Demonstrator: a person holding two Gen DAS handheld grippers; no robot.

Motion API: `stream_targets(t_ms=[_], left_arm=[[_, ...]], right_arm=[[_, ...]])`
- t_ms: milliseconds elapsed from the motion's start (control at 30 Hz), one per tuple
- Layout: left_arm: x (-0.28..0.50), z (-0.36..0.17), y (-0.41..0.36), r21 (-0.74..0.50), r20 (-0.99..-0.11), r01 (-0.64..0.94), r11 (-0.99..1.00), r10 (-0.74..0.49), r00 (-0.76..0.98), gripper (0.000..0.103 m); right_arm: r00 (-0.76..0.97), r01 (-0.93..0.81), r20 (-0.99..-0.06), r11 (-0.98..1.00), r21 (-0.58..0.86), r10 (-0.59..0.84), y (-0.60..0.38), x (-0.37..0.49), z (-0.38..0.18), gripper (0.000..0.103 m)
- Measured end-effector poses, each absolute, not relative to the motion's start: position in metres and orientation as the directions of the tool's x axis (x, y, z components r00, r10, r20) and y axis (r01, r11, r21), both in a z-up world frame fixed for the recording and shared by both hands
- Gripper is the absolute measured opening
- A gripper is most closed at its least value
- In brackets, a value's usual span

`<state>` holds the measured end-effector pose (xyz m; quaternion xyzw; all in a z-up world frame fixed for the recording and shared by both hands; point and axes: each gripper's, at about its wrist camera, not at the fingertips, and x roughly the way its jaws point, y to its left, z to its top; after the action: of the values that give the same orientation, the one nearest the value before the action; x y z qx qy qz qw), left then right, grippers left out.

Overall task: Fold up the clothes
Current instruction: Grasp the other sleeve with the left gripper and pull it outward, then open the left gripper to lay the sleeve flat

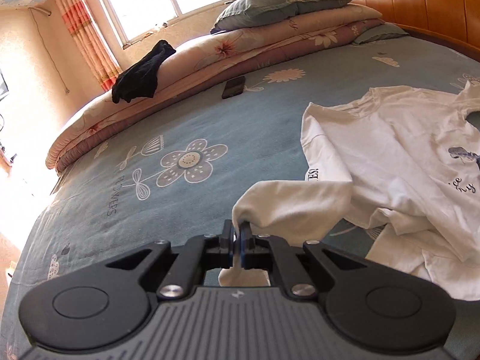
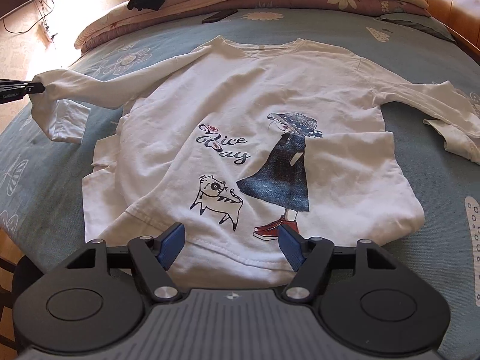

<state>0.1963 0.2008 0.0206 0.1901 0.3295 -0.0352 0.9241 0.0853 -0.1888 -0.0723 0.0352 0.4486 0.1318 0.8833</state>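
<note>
From your left wrist camera, the left gripper (image 1: 237,234) has its jaws clamped on a fold of the left sleeve (image 1: 288,201) of the white shirt (image 1: 390,150), with cloth bunched above the pads and a tail of it hanging below between the fingers. The sleeve is lifted off the blue floral bedsheet (image 1: 180,126) and runs right to the shirt's body, which lies on the bed. Farther back you can see a dark garment (image 1: 141,72) draped over the folded quilts (image 1: 240,51), a phone (image 1: 233,87) lying on the sheet just beside them, and a pillow (image 1: 285,3) on top of the stack.

From your right wrist camera, the right gripper (image 2: 231,246) hangs with its blue pads (image 2: 172,246) spread wide over the shirt's bottom hem (image 2: 228,258) (nothing is pinched between them). The shirt (image 2: 255,90) lies face up on the bedsheet (image 2: 435,180), print showing: a cat, a girl in a dark dress, and the words "Nice Day". At the left edge, your left gripper (image 2: 37,88) holds the raised sleeve (image 2: 90,87), whose cuff hangs down. The other sleeve (image 2: 435,102) lies crumpled on the sheet at right.
</note>
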Motion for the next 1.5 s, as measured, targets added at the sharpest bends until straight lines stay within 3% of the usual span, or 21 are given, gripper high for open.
stream_targets(t_ms=[367,600,733,967,1067,1233,1433,1500], left_arm=[[0.255,0.019,0.263,0.303,-0.644,-0.029,0.952,0.227,0.73,0.002],[0.278,0.026,0.292,0.346,-0.605,-0.167,0.923,0.356,0.713,0.0],[0.285,0.036,0.311,0.31,-0.596,-0.243,0.919,0.387,0.703,0.0],[0.278,0.005,0.289,0.298,-0.658,-0.126,0.946,0.3,0.691,0.004],[0.267,-0.012,0.264,0.237,-0.71,-0.014,0.971,0.183,0.68,0.01],[0.234,-0.029,0.206,0.178,-0.749,0.167,0.97,0.024,0.662,0.011],[0.192,-0.044,0.147,0.079,-0.772,0.364,0.928,-0.174,0.612,0.035],[0.187,-0.05,0.135,0.031,-0.774,0.399,0.916,-0.231,0.589,0.037]], right_arm=[[0.563,-0.143,-0.791,0.971,0.19,0.238,-0.205,0.087,-0.078,0.073],[0.562,-0.129,-0.798,0.976,0.175,0.217,-0.206,0.092,-0.08,0.073],[0.561,-0.123,-0.802,0.979,0.165,0.206,-0.204,0.095,-0.081,0.073],[0.561,-0.124,-0.802,0.979,0.164,0.205,-0.203,0.097,-0.08,0.073],[0.569,-0.12,-0.797,0.979,0.163,0.203,-0.206,0.095,-0.076,0.073],[0.594,-0.089,-0.779,0.979,0.185,0.202,-0.221,0.089,-0.067,0.073],[0.609,-0.049,-0.763,0.971,0.235,0.215,-0.239,0.079,-0.063,0.073],[0.611,-0.043,-0.759,0.967,0.249,0.223,-0.242,0.075,-0.062,0.073]])
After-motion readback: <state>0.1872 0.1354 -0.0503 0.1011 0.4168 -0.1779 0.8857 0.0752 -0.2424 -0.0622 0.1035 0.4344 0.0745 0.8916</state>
